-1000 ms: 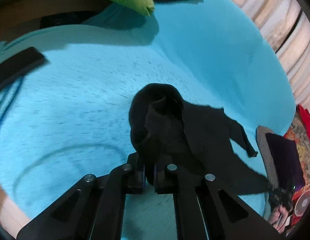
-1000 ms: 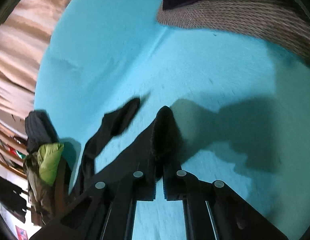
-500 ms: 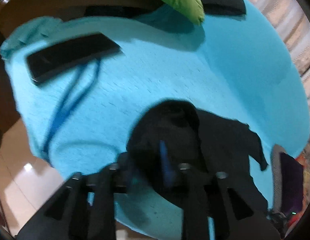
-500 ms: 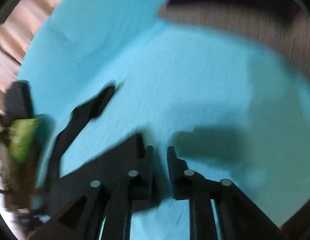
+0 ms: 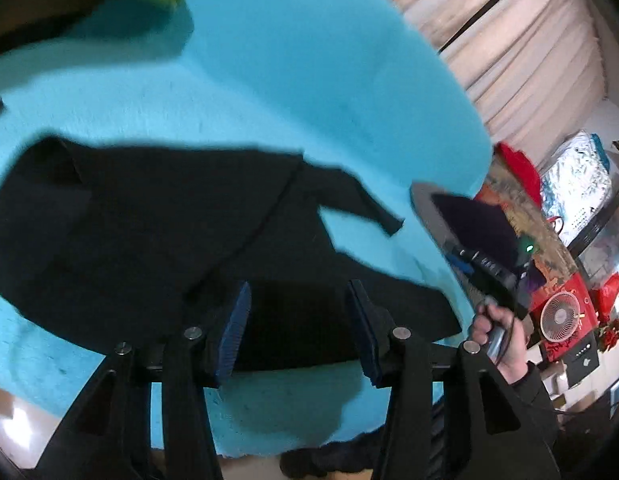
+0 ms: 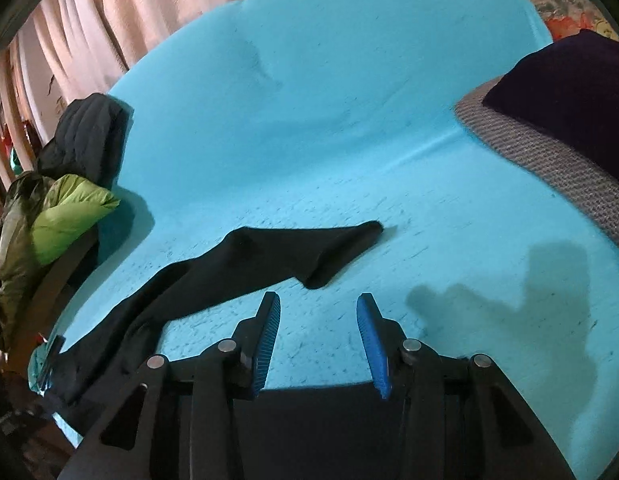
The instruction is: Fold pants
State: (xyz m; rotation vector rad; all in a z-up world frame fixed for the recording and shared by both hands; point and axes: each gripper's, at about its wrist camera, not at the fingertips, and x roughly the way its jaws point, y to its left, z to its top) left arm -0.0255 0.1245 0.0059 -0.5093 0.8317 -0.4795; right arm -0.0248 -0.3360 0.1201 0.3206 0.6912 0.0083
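The black pants [image 5: 157,220] lie spread on the turquoise bed cover [image 5: 289,72]. My left gripper [image 5: 299,300] is open and empty just above one pant leg near the bed's front edge. In the right wrist view one pant leg [image 6: 269,256] stretches across the cover, its cuff ahead of my right gripper [image 6: 317,308], which is open and empty above bare cover. More black fabric [image 6: 317,432] lies under the right gripper's body. The hand holding the right gripper [image 5: 497,328] shows at the right of the left wrist view.
A grey knitted blanket with a dark purple cushion [image 6: 569,92] lies on the bed's right side. A green jacket [image 6: 69,212] and a black jacket [image 6: 89,136] sit at the left end. Curtains [image 6: 109,20] hang behind. A small fan [image 5: 561,316] stands beyond the bed.
Both grippers were shut on the pants a second ago; both have opened and let go. The pants now lie flat and spread out, and both grippers have pulled back.
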